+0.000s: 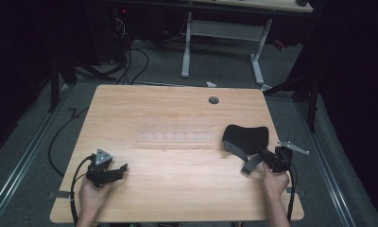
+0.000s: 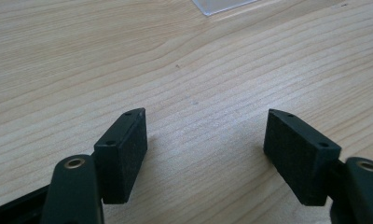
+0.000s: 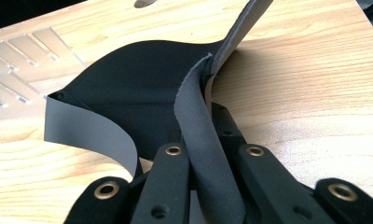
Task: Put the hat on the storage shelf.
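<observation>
At the near left of the table (image 1: pixel 177 189), the left tool (image 1: pixel 122 168) is held low over bare wood with its jaws spread and nothing between them. At the near right, the right tool (image 1: pixel 268 156) is pressed together on the grey strap (image 3: pixel 208 154) of a black fabric piece (image 1: pixel 246 136) — something like an eye mask — which lies on the table just beyond that tool, right of centre. In the right gripper view the strap is seen running up between the jaws and curling away to the fabric, while a second grey loop (image 3: pixel 89 130) bends off at the left.

The step in hand is judged to be a pull or lift by the strap; it would be done well if the pinch were kept firm and the pull kept smooth, so the thin band is not slipped free or twisted. The idle tool could be brought across to steady the fabric.

Farther off, a clear plastic sheet (image 1: pixel 175 136) is laid at the table's middle — its details are hard to make out. How the strap joins the fabric is hidden beneath the folds.
</observation>
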`<state>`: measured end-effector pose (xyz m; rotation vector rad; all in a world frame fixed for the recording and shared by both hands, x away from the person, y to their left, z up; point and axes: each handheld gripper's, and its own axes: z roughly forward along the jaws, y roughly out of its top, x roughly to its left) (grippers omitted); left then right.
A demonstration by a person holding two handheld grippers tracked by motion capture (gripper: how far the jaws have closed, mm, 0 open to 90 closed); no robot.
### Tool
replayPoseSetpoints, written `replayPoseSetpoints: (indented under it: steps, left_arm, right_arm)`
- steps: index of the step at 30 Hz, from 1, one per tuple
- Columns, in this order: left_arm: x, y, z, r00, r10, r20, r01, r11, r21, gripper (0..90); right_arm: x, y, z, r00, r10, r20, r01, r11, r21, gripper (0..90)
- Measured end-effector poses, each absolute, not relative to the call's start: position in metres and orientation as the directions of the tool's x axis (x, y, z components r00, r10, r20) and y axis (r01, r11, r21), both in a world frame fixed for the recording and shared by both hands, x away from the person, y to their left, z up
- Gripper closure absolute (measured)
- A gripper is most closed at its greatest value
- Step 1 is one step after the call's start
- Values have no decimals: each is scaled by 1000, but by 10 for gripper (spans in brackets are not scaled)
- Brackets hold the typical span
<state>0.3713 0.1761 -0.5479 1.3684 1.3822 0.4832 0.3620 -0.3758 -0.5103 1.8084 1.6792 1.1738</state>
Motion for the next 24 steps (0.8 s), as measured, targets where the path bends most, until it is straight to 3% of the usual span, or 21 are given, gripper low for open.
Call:
replayPoseSetpoints:
  steps: [24]
  left_arm:
    - [371, 175, -548, 243, 885, -397, 452, 258, 854, 293]
  right_arm:
    - [341, -374, -499, -128, 952, 278, 599, -149, 787, 864]
